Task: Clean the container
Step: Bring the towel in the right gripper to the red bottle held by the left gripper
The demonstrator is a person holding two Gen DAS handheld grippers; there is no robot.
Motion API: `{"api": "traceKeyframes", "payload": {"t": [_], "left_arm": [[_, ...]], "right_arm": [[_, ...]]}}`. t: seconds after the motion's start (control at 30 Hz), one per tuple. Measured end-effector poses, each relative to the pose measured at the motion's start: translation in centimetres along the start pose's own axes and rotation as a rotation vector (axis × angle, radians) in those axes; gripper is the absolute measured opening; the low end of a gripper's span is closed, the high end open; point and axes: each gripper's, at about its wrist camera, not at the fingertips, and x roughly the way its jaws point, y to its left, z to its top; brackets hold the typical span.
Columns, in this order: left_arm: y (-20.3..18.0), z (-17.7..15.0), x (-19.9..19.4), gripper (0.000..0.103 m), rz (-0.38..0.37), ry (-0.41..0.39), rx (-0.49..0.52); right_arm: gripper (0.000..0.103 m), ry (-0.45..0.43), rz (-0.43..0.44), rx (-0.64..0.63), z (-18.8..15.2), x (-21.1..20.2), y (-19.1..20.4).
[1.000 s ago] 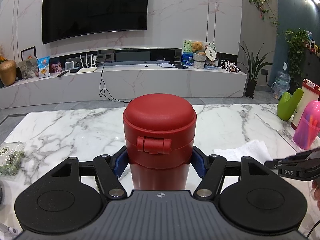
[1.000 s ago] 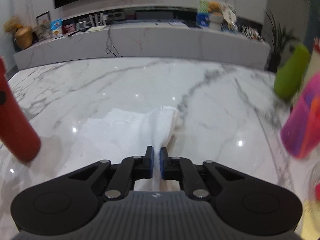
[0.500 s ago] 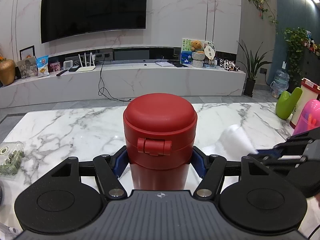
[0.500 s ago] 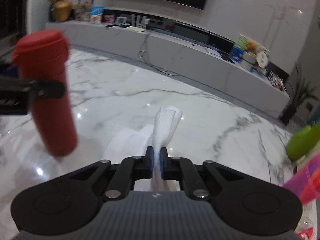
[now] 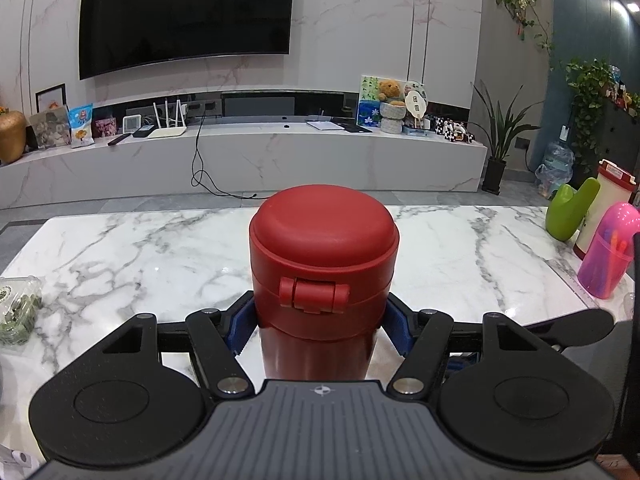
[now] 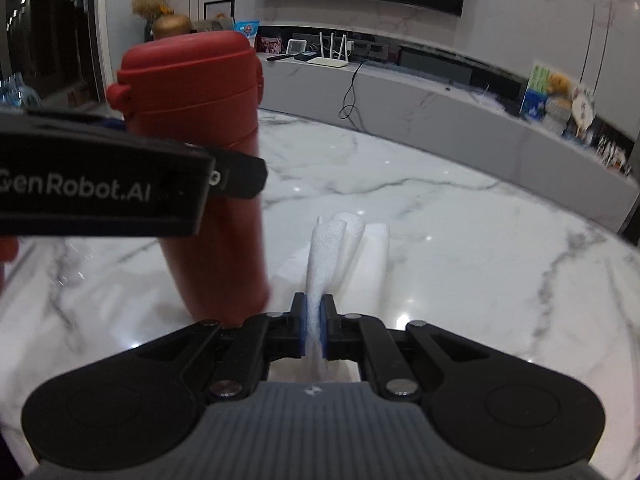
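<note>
Left wrist view: one red flask, upright, gripped in my left claw.
Right claw: pinching one white paper towel beside the flask.
Table: white marble; TV on the wall behind.

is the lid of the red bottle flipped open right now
No, the lid sits shut on the red bottle, its latch closed at the front, with the left gripper clamped around the body.

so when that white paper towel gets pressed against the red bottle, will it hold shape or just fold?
Likely folds: the paper towel already curls limply above the right gripper, its free end drooping toward the marble table. It looks thin and light, so it should drag easily. The red bottle, clamped in the left gripper, probably won't shift.
</note>
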Motion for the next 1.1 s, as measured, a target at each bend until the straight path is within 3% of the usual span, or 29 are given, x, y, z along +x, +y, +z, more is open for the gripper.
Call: {"api": "traceKeyframes", "payload": {"t": [0.17, 0.47, 0.6, 0.83, 1.1], "left_arm": [[0.2, 0.0, 0.1, 0.064, -0.009, 0.007, -0.01], [0.4, 0.0, 0.2, 0.064, -0.019, 0.015, -0.021], [0.6, 0.1, 0.2, 0.064, -0.024, 0.018, -0.031], [0.6, 0.1, 0.1, 0.064, -0.026, 0.021, -0.033], [0.3, 0.2, 0.1, 0.064, -0.024, 0.027, -0.031]], "right_arm": [[0.008, 0.004, 0.05, 0.08, -0.5, 1.0, -0.2], [0.015, 0.036, 0.112, 0.093, -0.8, 2.4, -0.3], [0.052, 0.04, 0.163, 0.066, -0.8, 1.4, -0.6], [0.05, -0.038, 0.12, 0.057, -0.8, -2.2, -2.7], [0.039, -0.019, 0.018, 0.075, -0.5, -0.3, -3.3]]}}
